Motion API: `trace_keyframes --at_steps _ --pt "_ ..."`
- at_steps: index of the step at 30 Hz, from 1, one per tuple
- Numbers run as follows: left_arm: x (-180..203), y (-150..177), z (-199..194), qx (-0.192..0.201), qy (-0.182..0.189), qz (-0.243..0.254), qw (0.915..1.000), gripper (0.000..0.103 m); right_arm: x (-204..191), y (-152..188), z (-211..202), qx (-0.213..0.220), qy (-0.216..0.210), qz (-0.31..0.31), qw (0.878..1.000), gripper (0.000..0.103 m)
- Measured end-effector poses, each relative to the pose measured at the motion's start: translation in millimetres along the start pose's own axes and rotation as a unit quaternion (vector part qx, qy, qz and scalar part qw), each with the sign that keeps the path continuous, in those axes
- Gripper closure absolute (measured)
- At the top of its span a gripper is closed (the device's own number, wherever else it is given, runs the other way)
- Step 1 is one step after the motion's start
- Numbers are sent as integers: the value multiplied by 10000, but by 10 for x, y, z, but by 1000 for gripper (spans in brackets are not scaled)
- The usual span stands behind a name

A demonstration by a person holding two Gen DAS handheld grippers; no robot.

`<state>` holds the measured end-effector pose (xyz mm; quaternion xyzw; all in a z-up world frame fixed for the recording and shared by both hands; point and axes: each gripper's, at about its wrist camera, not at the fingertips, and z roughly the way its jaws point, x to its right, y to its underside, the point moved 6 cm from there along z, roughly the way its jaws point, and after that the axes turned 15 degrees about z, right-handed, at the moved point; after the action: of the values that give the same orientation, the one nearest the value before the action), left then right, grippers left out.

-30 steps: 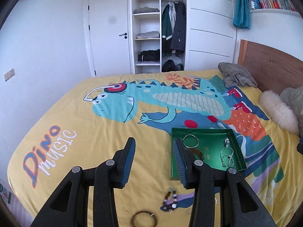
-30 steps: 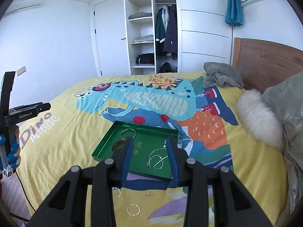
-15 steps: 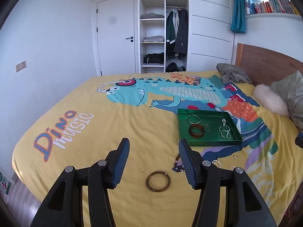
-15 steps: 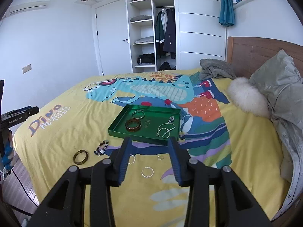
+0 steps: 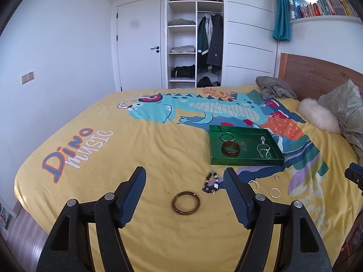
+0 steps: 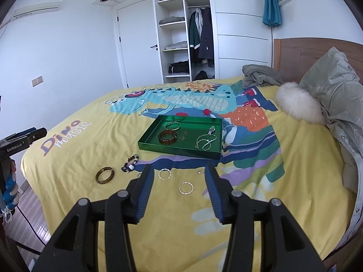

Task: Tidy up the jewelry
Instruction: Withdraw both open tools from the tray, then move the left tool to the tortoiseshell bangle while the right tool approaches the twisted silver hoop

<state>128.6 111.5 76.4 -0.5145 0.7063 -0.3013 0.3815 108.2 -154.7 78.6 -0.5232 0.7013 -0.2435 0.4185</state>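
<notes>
A green tray (image 5: 214, 159) (image 6: 145, 145) lies on the yellow bedspread. It holds a brown bangle (image 5: 230, 149) (image 6: 167, 136), a thin silver bangle (image 5: 226, 136) and a silver chain (image 5: 263, 150) (image 6: 205, 141). On the sheet in front of it lie another brown bangle (image 5: 186, 202) (image 6: 104, 175), a beaded bracelet (image 5: 211, 180) (image 6: 130, 163) and small silver rings (image 5: 275, 192) (image 6: 186, 188). My left gripper (image 5: 185, 175) is open and empty, above the loose brown bangle. My right gripper (image 6: 178, 171) is open and empty, above the silver rings.
A white fur cushion (image 6: 299, 104), a pale quilted jacket (image 6: 335, 95) and a grey garment (image 5: 274, 88) lie near the wooden headboard (image 5: 317, 74). The bed's near edge drops to a wood floor (image 5: 22, 226). An open wardrobe (image 5: 192, 45) stands behind.
Both grippers have pulled back and up from the tray, so more of the bed shows. The brown bangle in the tray, hidden at first, has come into view.
</notes>
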Motion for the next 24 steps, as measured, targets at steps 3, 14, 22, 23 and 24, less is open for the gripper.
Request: trace_keyframes --at_steps 3,14,22,23,24 --pt "30 36 23 -4 -6 -7 10000 28 35 25 14 -6 -8 34 10000 58" --pt "193 176 241 -121 58 83 9999 25 217 139 241 -120 137 112 9998 54" --pt "316 251 383 -310 -16 -36 9995 25 272 308 461 -262 81 90 9996 53" --pt "332 261 391 -338 -37 -58 9994 25 286 324 481 -271 59 89 9996 53" --pt "354 268 397 -366 -62 -76 9993 25 292 348 496 -269 47 80 9996 53"
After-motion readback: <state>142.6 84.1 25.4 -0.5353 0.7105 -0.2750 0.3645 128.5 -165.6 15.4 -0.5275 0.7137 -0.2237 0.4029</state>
